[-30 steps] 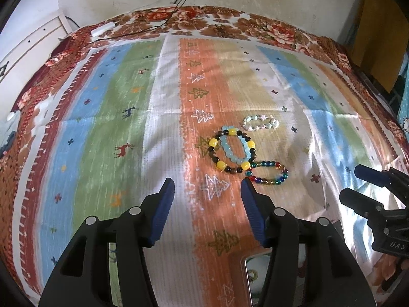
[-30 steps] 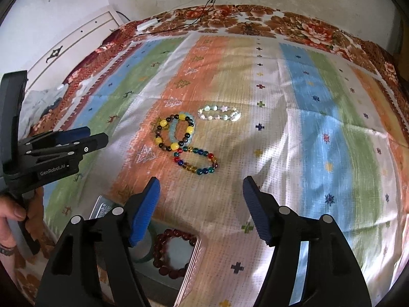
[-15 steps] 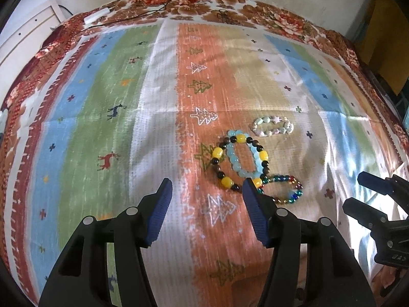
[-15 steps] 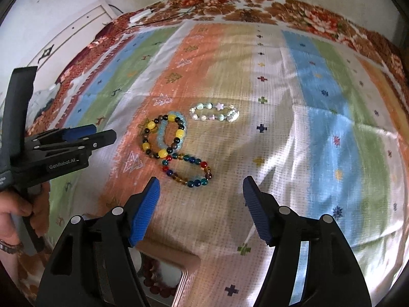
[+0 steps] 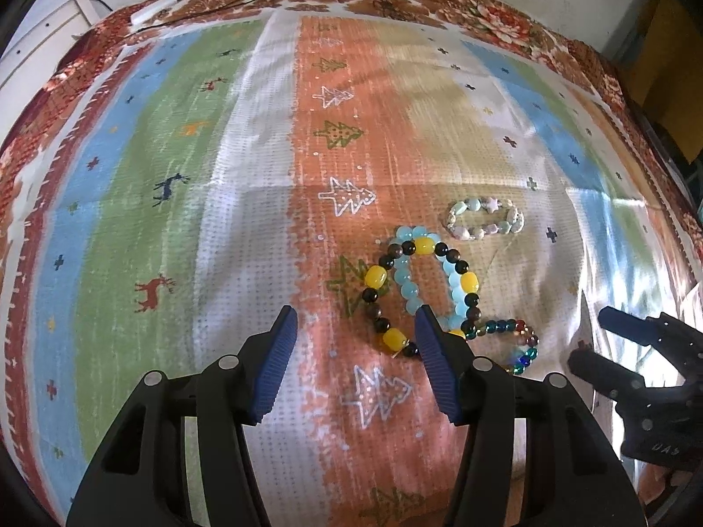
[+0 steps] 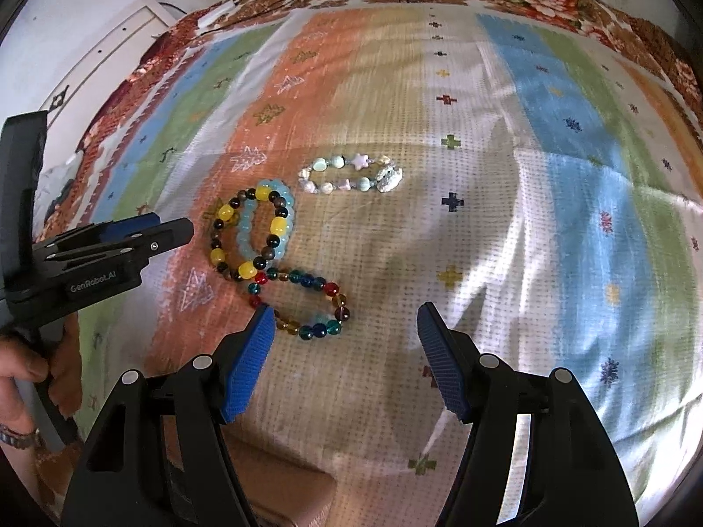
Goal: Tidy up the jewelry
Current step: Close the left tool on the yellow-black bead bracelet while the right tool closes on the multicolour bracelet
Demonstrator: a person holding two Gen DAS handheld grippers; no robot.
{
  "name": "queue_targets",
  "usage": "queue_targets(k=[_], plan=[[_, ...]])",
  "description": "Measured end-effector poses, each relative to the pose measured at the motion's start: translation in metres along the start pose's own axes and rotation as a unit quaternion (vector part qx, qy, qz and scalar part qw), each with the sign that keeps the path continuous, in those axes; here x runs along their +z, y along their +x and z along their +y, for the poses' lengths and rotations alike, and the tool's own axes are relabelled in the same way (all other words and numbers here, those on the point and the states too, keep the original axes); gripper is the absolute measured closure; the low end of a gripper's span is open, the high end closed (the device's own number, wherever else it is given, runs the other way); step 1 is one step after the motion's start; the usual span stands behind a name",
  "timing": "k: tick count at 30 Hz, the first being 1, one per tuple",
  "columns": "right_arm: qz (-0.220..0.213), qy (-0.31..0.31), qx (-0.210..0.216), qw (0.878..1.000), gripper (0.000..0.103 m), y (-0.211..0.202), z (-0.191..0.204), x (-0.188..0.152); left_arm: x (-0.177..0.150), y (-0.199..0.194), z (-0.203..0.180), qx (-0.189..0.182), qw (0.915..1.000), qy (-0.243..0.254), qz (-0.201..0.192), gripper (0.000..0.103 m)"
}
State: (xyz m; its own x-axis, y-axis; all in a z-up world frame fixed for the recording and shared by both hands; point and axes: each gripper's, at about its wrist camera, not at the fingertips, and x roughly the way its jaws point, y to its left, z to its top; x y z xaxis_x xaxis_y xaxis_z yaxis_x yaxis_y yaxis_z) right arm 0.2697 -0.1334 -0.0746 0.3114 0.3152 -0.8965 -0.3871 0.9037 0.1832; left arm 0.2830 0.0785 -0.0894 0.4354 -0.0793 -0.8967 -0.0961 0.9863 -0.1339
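Observation:
Several bead bracelets lie together on a striped cloth [image 5: 246, 237]. A black-and-yellow bracelet [image 5: 378, 276] [image 6: 225, 213] overlaps a light blue one [image 5: 406, 283] [image 6: 246, 230]. A multicoloured glass-bead bracelet [image 5: 520, 344] [image 6: 307, 303] lies at their near right. A pale stone-and-star bracelet [image 5: 485, 219] [image 6: 351, 173] lies just beyond. My left gripper [image 5: 356, 364] is open and empty, its right finger over the edge of the overlapping pair. My right gripper [image 6: 345, 360] is open and empty, its left finger by the multicoloured bracelet.
The corner of a tan box [image 6: 281, 492] shows at the bottom of the right wrist view. A white cable and plug [image 5: 154, 11] lie at the far edge of the cloth. White furniture [image 6: 101, 57] stands at the left.
Both grippers have moved forward and lower toward the bracelets, which now look larger. The open box with the dark red bracelet has slid almost out of view. Both grippers stay open.

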Motion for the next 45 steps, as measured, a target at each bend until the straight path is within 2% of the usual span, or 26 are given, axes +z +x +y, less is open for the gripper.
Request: queue_targets(k=[1,2,4,12,15,22,28,32,34,37,38,40,41,45], plan=[[0.002,-0.001,0.001,1.000,0.036,0.002,0.001,0.000,0.001,0.002,0.000,-0.003,1.0000,0.000,0.001,0.050],[0.002,-0.003,0.000,1.000,0.036,0.003,0.002,0.001,0.002,0.004,0.000,-0.006,1.0000,-0.001,0.003,0.057],[0.004,-0.004,0.001,1.000,0.036,0.006,0.003,0.002,0.003,0.008,0.001,-0.012,0.9999,-0.002,0.010,0.063],[0.024,-0.007,-0.003,1.000,0.036,0.023,0.003,0.010,0.005,0.023,0.002,-0.027,0.9992,-0.007,0.028,0.068],[0.037,-0.010,-0.009,0.999,0.036,0.030,0.003,0.010,0.006,0.029,0.000,-0.027,0.9990,-0.004,0.034,0.077],[0.054,-0.014,-0.017,0.998,0.036,0.045,0.003,0.012,0.010,0.039,0.000,-0.018,0.9990,0.002,0.040,0.078],[0.067,-0.038,-0.032,0.997,0.036,0.057,0.008,0.017,0.011,0.047,-0.008,0.009,0.9986,0.033,0.040,0.077],[0.071,-0.045,-0.047,0.995,0.045,0.061,0.009,0.018,0.012,0.051,-0.005,0.002,0.9985,0.037,0.039,0.078],[0.072,-0.041,-0.045,0.996,0.048,0.063,0.005,0.020,0.010,0.053,-0.009,0.010,0.9977,0.056,0.036,0.078],[0.075,-0.034,-0.047,0.995,0.059,0.063,-0.001,0.024,0.007,0.054,-0.012,0.016,0.9972,0.065,0.033,0.079],[0.074,-0.033,-0.049,0.996,0.063,0.062,-0.002,0.024,0.008,0.054,-0.011,0.014,0.9972,0.064,0.034,0.083],[0.066,-0.026,-0.045,0.996,0.080,0.060,-0.007,0.023,0.009,0.053,-0.005,0.015,0.9974,0.060,0.037,0.094],[0.065,-0.022,-0.042,0.997,0.092,0.059,-0.008,0.022,0.010,0.053,-0.001,0.006,0.9979,0.051,0.040,0.094],[0.063,-0.021,-0.031,0.997,0.093,0.056,-0.013,0.020,0.011,0.048,0.005,-0.008,0.9983,0.033,0.048,0.094]])
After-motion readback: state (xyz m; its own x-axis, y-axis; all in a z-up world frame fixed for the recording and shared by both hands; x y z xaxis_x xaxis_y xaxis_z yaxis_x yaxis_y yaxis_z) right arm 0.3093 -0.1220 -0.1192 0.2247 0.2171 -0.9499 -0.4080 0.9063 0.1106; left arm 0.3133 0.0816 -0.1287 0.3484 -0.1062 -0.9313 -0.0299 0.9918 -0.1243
